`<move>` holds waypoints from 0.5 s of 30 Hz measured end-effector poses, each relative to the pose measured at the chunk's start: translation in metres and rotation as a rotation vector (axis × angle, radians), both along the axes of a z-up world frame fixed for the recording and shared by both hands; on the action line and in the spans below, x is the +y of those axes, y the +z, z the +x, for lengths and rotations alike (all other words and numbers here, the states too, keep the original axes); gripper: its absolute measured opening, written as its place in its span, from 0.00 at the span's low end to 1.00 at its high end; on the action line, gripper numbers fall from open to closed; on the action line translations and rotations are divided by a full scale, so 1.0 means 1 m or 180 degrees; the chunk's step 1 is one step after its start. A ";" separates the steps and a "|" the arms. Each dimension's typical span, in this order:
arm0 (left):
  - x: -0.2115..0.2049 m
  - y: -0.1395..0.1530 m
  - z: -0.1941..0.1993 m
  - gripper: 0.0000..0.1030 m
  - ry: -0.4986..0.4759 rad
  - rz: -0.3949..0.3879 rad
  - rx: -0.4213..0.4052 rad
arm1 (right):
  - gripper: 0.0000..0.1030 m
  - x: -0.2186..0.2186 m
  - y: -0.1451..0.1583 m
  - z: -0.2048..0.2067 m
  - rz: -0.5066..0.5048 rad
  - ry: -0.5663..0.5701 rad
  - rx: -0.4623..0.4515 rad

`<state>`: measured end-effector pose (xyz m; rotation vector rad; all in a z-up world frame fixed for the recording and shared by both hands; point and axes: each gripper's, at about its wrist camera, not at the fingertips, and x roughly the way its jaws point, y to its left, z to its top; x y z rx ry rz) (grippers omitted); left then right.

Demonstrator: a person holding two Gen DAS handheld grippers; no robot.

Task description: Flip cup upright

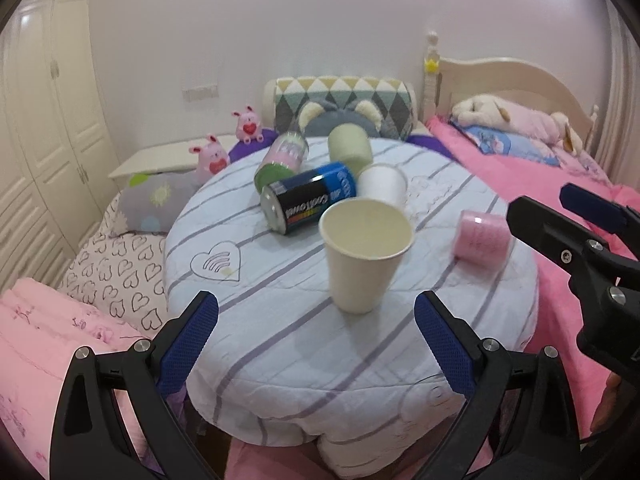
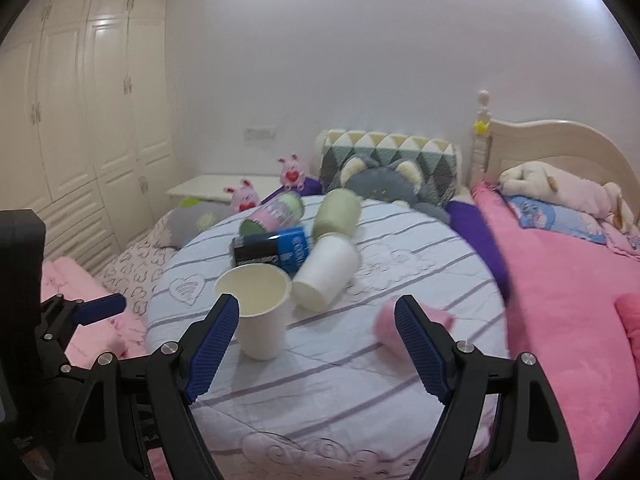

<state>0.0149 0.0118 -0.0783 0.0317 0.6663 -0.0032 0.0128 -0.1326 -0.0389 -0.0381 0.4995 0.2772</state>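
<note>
Cream paper cup (image 1: 366, 254) stands upright, mouth up, on the round tabletop (image 1: 280, 344) with its pale striped quilted cover, a little to the near side of the clutter. I see my left claw (image 1: 316, 338) with its blue-padded fingers spread wide apart and holding nothing; the cup sits just beyond the gap, touched by neither pad. From the right wrist view my right claw (image 2: 316, 344) is likewise wide apart and holds nothing, with the cup (image 2: 256, 312) just beside its left finger (image 2: 212, 346); I cannot tell whether they touch. Just behind the upright cup a second white cup (image 2: 326, 272) lies on its side, its base toward me. Left of that lies a black and blue can (image 1: 308, 200) on its side, and farther back a pink and green can (image 1: 282, 160) and a pale green cup (image 1: 350, 144) are also tipped over. A pink cup (image 1: 482, 240) lies on its side toward the right edge of the tabletop, partly hidden behind my right claw's right finger in the right wrist view. Beyond the tabletop, a pink bed (image 2: 560, 280) runs along the right and a white wardrobe (image 2: 80, 100) stands on the far left.
</note>
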 end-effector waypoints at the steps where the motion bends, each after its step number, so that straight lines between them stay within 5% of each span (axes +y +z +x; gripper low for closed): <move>1: -0.003 0.002 -0.003 0.98 0.0005 -0.0007 -0.0039 | 0.79 -0.003 0.001 -0.002 -0.0001 -0.0023 -0.0030; 15: -0.022 0.031 -0.022 1.00 0.0133 0.0008 -0.0544 | 0.79 -0.050 0.006 -0.017 0.0269 -0.0228 -0.0354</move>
